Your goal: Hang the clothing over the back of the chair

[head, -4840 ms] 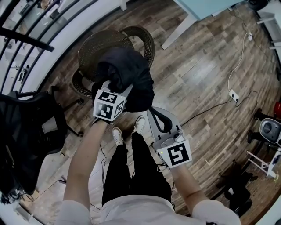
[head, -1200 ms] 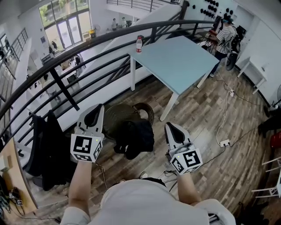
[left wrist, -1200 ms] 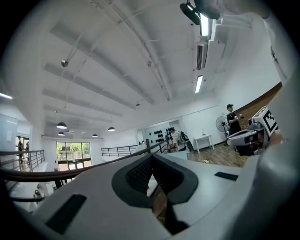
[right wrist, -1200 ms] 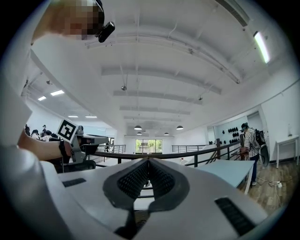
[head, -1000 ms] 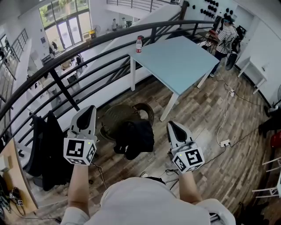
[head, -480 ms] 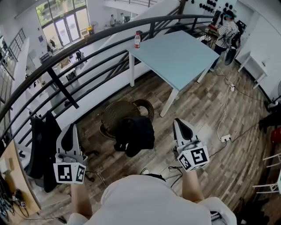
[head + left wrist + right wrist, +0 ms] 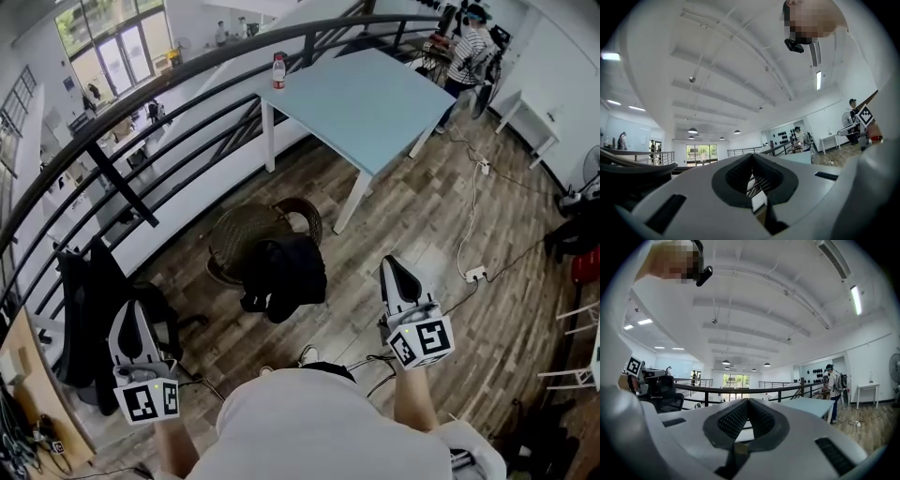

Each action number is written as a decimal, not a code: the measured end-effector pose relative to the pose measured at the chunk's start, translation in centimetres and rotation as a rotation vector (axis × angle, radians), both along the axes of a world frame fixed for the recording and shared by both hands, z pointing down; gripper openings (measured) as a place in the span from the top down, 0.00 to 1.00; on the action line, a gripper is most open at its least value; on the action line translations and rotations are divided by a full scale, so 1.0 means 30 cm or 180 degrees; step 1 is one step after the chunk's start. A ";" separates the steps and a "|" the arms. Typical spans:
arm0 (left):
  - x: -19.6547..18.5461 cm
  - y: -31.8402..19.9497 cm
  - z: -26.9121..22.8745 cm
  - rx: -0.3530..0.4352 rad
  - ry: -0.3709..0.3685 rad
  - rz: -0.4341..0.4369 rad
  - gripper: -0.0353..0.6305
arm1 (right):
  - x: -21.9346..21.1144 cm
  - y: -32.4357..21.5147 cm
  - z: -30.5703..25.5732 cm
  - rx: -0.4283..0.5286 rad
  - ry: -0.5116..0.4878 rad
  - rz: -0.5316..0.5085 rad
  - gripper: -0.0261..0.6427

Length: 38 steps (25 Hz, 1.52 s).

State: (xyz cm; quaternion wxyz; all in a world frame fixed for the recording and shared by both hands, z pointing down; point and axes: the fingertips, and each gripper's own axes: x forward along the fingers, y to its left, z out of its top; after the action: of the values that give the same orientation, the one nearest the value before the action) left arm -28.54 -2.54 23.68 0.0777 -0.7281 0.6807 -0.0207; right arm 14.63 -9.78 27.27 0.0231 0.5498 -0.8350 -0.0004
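Head view: clothing [image 7: 284,274] hides part of the chair [image 7: 242,236], seemingly its back.

Wood-plank floor [image 7: 422,216] — carries a round wicker chair [image 7: 246,234] near its railing edge, a light-blue table [image 7: 375,103] beyond it, a black office chair [image 7: 94,309] at left, and a white power strip [image 7: 475,274] with cable toward the right.

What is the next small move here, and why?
Probably just lower the left gripper and the right gripper and stop. The dark clothing already hangs draped over the wicker chair. Both grippers are shut, empty and well short of the chair, so nothing seems left to grasp or adjust.
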 end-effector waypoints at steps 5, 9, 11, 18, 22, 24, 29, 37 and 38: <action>-0.048 0.057 0.017 -0.0041 0.0035 -0.0092 0.91 | -0.031 0.065 -0.023 0.0019 -0.0048 0.0079 0.94; -0.071 0.088 0.018 0.0010 0.0110 -0.0047 0.91 | -0.087 0.111 -0.034 0.0056 -0.0005 0.0051 0.94; -0.077 0.101 0.012 0.0058 0.0137 -0.0004 0.91 | -0.113 0.132 -0.045 0.0094 0.0050 0.0040 0.94; -0.090 0.164 0.007 0.0073 0.0458 0.0117 0.91 | -0.152 0.217 -0.065 0.0106 0.0195 0.0048 0.94; -0.086 0.187 0.015 0.0070 0.0463 0.0178 0.91 | -0.165 0.266 -0.068 0.0124 0.0238 0.0066 0.94; -0.085 0.195 0.017 0.0055 0.0433 0.0204 0.91 | -0.169 0.285 -0.067 0.0121 0.0239 0.0072 0.94; -0.083 0.224 0.017 0.0046 0.0395 0.0210 0.91 | -0.171 0.320 -0.058 0.0106 0.0193 0.0044 0.94; -0.063 0.265 0.036 -0.0022 0.0326 0.0198 0.91 | -0.242 0.366 -0.037 0.0075 0.0505 -0.0228 0.94; -0.060 0.268 0.035 -0.0023 0.0316 0.0192 0.91 | -0.248 0.364 -0.041 0.0085 0.0504 -0.0245 0.94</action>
State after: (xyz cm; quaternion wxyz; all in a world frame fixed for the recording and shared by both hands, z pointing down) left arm -30.34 5.48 24.74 0.0418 -0.7487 0.6614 0.0154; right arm 7.20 1.14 26.05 0.0816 0.5158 -0.8510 -0.0559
